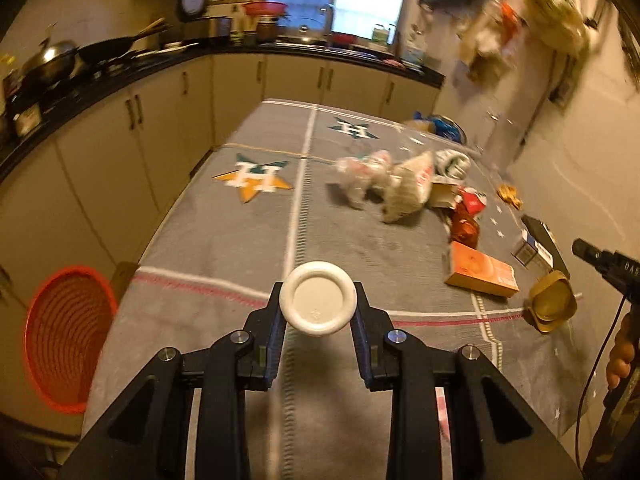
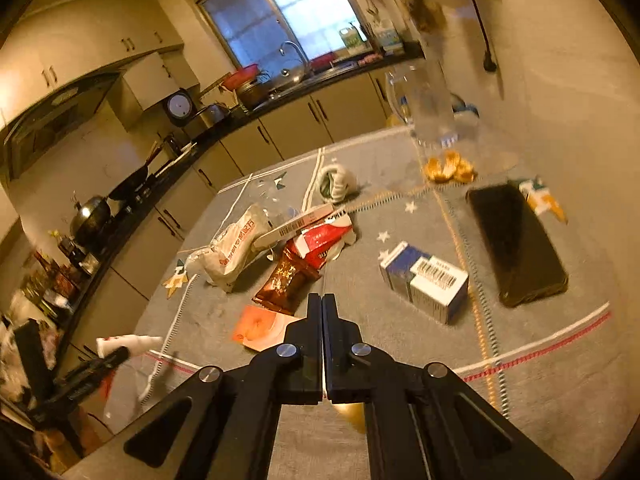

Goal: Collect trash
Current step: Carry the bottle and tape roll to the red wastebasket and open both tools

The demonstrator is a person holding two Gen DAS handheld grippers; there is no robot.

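Note:
My left gripper (image 1: 318,306) is shut on a white plastic cup (image 1: 318,304), its round base facing the camera, held above the near end of the grey cloth table (image 1: 224,248). The cup also shows in the right wrist view (image 2: 128,345) at lower left. My right gripper (image 2: 322,308) is shut, a gold wrapper (image 2: 352,416) showing below its fingers; in the left wrist view the gold wrapper (image 1: 552,302) sits at the right edge. Trash lies on the table: a white bag (image 2: 236,248), red packet (image 2: 324,240), brown packet (image 2: 286,280), orange box (image 2: 260,326), blue-white carton (image 2: 426,282).
A red basket (image 1: 68,340) stands on the floor left of the table. A black phone (image 2: 516,244) lies at the right. Orange peels (image 2: 450,170) and a clear bottle (image 2: 432,108) are at the far end. Kitchen counters with pans (image 1: 60,60) run along the left.

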